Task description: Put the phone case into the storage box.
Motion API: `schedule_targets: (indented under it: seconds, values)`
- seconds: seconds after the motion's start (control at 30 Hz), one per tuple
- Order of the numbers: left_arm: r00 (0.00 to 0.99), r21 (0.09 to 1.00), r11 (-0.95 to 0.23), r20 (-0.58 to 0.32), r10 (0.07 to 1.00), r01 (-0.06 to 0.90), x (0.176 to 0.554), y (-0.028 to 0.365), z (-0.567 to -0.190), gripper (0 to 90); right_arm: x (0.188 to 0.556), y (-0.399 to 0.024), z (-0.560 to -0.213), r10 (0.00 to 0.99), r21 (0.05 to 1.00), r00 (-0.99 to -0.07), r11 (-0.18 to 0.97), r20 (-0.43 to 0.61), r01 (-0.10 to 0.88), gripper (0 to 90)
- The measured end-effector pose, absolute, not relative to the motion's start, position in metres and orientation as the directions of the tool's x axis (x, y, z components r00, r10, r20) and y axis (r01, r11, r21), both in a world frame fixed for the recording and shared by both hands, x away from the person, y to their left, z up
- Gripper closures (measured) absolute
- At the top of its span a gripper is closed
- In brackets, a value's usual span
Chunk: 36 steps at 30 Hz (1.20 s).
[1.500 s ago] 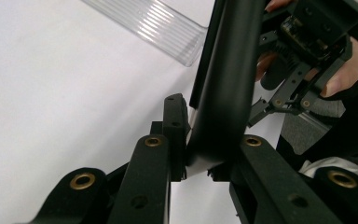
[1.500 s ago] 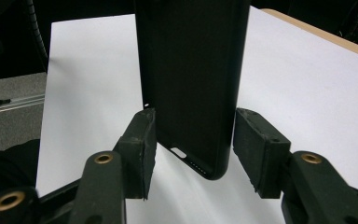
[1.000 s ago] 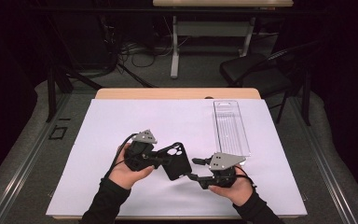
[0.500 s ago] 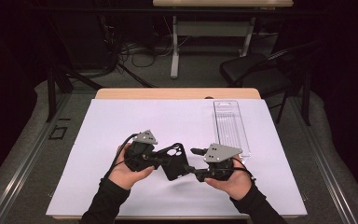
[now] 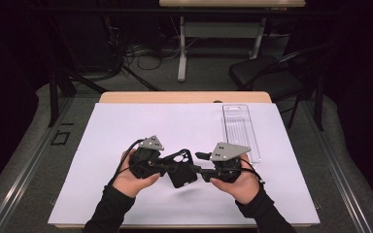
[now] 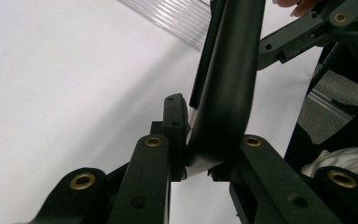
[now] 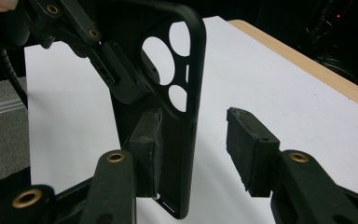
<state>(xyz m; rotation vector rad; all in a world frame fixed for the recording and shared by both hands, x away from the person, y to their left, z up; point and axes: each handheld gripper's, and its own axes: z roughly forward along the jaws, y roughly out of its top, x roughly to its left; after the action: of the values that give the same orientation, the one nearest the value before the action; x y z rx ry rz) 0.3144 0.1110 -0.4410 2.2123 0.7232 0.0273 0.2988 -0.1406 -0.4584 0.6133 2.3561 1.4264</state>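
1. Nearest the person, two hands hold two grippers just above the white sheet (image 5: 126,126) near the table's front edge; the left gripper (image 5: 167,167) and the right gripper (image 5: 196,170) point toward each other, with one black phone case (image 5: 182,170) between them.
2. The left gripper is pinched shut on the phone case; in the left gripper view its two jaws squeeze the case's lower edge (image 6: 223,93), and the case rises on edge away from them.
3. In the right gripper view the phone case (image 7: 177,140) stands upright between that gripper's two jaws; one pad (image 7: 147,149) lies against the case's face, while the other pad (image 7: 249,149) stands apart from it with white sheet showing in the gap; the jaws have just been closing, yet they are not clamped on the case.
4. The case shows three round cut-outs (image 7: 163,56) at its upper end, and the left gripper's jaw crosses just beside them.
5. Farther off, one clear plastic tray (image 5: 241,131) lies lengthwise on the right part of the sheet, well apart from the case, just behind the right hand.
6. Beyond the sheet runs the wooden table edge (image 5: 184,97); past it stand one dark chair (image 5: 267,75) and another table's white leg (image 5: 182,48), with cables on the floor.
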Motion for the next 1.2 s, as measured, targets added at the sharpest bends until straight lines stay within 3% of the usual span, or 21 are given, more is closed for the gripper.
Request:
schedule_targets:
  seconds: [0.2, 0.47, 1.2]
  values:
    - [0.841, 0.695, -0.527, -0.215, 0.496, 0.488, 0.314, 0.110, -0.442, 81.5, 0.297, -0.146, -0.464, 0.519, 0.879, -0.854, 0.426, -0.044, 0.214, 59.1]
    - [0.847, 0.685, -0.543, -0.214, 0.486, 0.485, 0.312, 0.106, -0.444, 81.5, 0.295, -0.149, -0.468, 0.534, 0.877, -0.844, 0.425, -0.044, 0.224, 54.7]
    - [0.870, 0.667, -0.592, -0.183, 0.459, 0.452, 0.303, 0.091, -0.445, 81.5, 0.286, -0.152, -0.455, 0.538, 0.883, -0.843, 0.388, 0.014, 0.262, 71.3]
